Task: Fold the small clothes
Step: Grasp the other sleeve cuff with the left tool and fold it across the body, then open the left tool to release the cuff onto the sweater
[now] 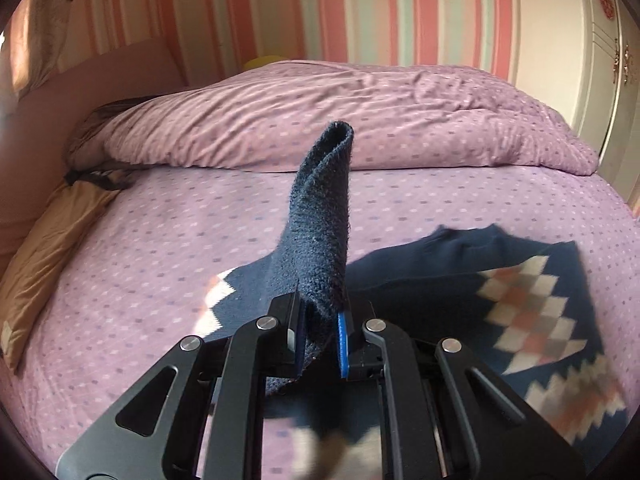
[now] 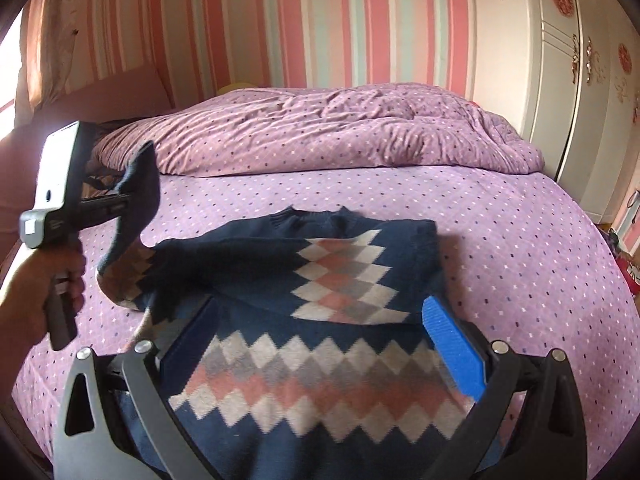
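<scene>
A small navy sweater (image 2: 320, 272) with a pink, white and grey diamond pattern lies on the purple bed; its right side is folded over the body. My left gripper (image 1: 320, 316) is shut on the sweater's left sleeve cuff (image 1: 324, 216), which sticks up between the fingers. In the right wrist view the left gripper (image 2: 116, 200) holds that sleeve (image 2: 132, 216) lifted at the left, above the bed. My right gripper (image 2: 320, 320) is open and empty, hovering low over the sweater's lower body. The sweater also shows in the left wrist view (image 1: 500, 292).
The bed sheet (image 2: 500, 240) is purple with small dots. A rumpled purple duvet (image 2: 320, 128) lies across the far side. A tan pillow (image 1: 44, 256) lies at the bed's left edge. A white wardrobe (image 2: 580, 80) stands at the right.
</scene>
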`<state>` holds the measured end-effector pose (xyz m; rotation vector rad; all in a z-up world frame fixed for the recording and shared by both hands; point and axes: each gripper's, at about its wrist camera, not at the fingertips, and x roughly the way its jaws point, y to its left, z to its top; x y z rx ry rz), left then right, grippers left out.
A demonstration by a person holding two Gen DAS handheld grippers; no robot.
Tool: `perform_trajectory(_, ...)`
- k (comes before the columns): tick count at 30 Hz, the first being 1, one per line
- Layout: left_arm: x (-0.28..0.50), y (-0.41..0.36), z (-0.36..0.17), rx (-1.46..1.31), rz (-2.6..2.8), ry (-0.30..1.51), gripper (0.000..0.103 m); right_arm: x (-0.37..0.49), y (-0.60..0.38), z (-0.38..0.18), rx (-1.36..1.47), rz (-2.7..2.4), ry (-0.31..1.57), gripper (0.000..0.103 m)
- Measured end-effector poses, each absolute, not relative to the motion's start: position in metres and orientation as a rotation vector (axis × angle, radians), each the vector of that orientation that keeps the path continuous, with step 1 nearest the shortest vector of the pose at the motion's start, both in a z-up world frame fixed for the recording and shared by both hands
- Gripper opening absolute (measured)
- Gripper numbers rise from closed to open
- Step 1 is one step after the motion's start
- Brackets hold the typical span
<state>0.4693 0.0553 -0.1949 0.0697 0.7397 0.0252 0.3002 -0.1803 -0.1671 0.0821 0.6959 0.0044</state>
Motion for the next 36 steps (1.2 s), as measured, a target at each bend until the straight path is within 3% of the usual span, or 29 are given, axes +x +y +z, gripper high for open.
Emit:
perform_trajectory(15, 0.496, -0.131, -0.247, 0.091, -0.106, 0.782, 0.01, 0.301, -0.291, -0.199, 0.125, -0.072, 0.721, 0.101)
perform_trajectory(29, 0.499, -0.21, -0.3, 0.067, -0.081, 0.843, 0.013, 0.312, -0.349, -0.208, 0.1, -0.117, 0.702, 0.101)
perform_trajectory(30, 0.5, -0.214, -0.307, 0.067, -0.069, 0.857, 0.021, 0.314, -0.352, -0.208, 0.103, -0.122, 0.701, 0.101)
perform_trajectory(32, 0.499, -0.22, -0.313, 0.045, -0.064, 0.862, 0.054, 0.318, -0.357, -0.208, 0.115, -0.12, 0.703, 0.101)
perform_trajectory(33, 0.497, -0.226, -0.316, 0.046, -0.053, 0.851, 0.082, 0.317, -0.358, -0.207, 0.119, -0.119, 0.699, 0.101)
perform_trajectory(34, 0.495, -0.229, -0.315, 0.051, -0.05, 0.833, 0.088, 0.318, -0.359, -0.207, 0.119, -0.119, 0.698, 0.101)
perform_trajectory(36, 0.49, -0.24, -0.313, 0.064, -0.069, 0.808, 0.089, 0.317, -0.358, -0.208, 0.118, -0.111, 0.7, 0.101)
